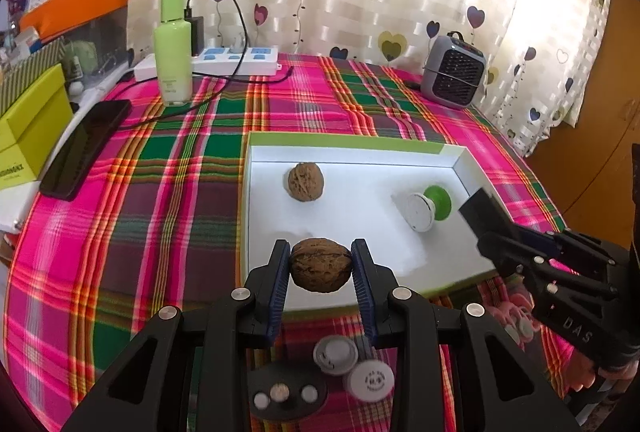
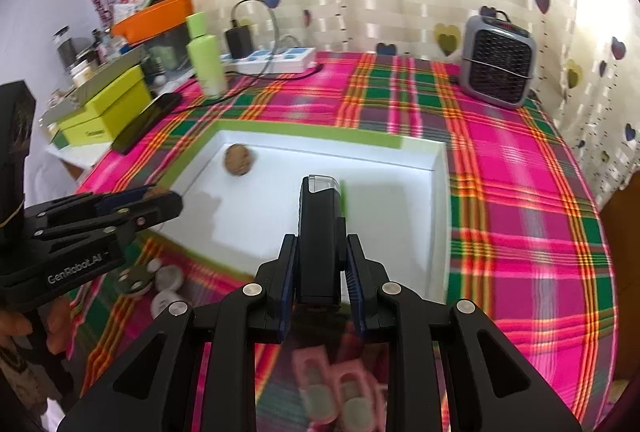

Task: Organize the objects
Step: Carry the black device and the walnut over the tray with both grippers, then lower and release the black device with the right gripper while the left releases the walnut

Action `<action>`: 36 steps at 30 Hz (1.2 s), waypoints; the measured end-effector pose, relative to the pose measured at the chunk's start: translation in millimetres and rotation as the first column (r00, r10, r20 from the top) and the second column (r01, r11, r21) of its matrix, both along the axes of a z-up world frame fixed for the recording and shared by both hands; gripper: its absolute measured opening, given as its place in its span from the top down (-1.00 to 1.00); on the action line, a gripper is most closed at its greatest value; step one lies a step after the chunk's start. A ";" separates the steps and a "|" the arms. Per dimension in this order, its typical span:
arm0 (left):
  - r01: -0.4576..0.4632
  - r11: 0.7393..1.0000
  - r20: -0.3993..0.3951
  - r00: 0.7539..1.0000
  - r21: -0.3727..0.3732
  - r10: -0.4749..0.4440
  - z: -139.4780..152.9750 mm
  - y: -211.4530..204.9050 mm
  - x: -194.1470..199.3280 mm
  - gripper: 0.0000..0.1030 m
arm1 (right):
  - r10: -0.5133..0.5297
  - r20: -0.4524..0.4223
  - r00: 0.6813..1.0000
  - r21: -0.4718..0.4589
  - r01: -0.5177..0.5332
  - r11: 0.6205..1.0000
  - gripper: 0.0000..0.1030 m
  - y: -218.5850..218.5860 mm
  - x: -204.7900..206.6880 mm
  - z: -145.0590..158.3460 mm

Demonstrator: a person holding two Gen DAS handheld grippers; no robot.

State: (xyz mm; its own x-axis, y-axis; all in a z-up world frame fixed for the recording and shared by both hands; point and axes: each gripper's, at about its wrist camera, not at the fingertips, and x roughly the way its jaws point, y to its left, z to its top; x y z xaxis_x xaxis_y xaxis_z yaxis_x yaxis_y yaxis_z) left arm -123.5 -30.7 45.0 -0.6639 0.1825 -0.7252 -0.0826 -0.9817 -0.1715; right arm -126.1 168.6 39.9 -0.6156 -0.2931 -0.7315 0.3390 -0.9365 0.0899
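A walnut (image 1: 320, 270) sits clamped between the blue pads of my left gripper (image 1: 321, 252), just above the near edge of a shallow white box with a green rim (image 1: 344, 140). Inside the box lie a second walnut (image 1: 305, 180) and a green and white knob-shaped piece (image 1: 429, 207). My right gripper (image 2: 320, 246) is shut on an upright black block with a clear top (image 2: 320, 232), held over the box (image 2: 438, 167). In the right wrist view, the left gripper (image 2: 162, 197) reaches in from the left at the box's near left side. The right gripper (image 1: 486, 209) hangs over the box's right side.
A plaid cloth covers the table (image 1: 160, 171). A green bottle (image 1: 173, 47), a power strip (image 1: 236, 60) and a dark phone (image 1: 86, 147) stand at the back left, and a grey heater (image 1: 454, 71) at the back right. Small white caps (image 1: 336, 354) and pink items (image 2: 320, 388) lie under the grippers.
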 end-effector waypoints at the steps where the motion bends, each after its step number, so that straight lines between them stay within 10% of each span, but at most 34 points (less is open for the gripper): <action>1: 0.001 1.000 0.005 1.000 0.001 -0.001 -1.2 0.2 -4.0 0.43 | -0.010 0.000 1.000 0.004 0.010 1.000 0.53 2.1 -3.0 -0.4; 36: 0.019 0.999 0.055 0.998 -0.051 -0.016 -24.5 8.8 -63.7 0.43 | -0.085 0.090 0.992 0.027 0.082 0.996 0.53 10.3 -64.8 -27.1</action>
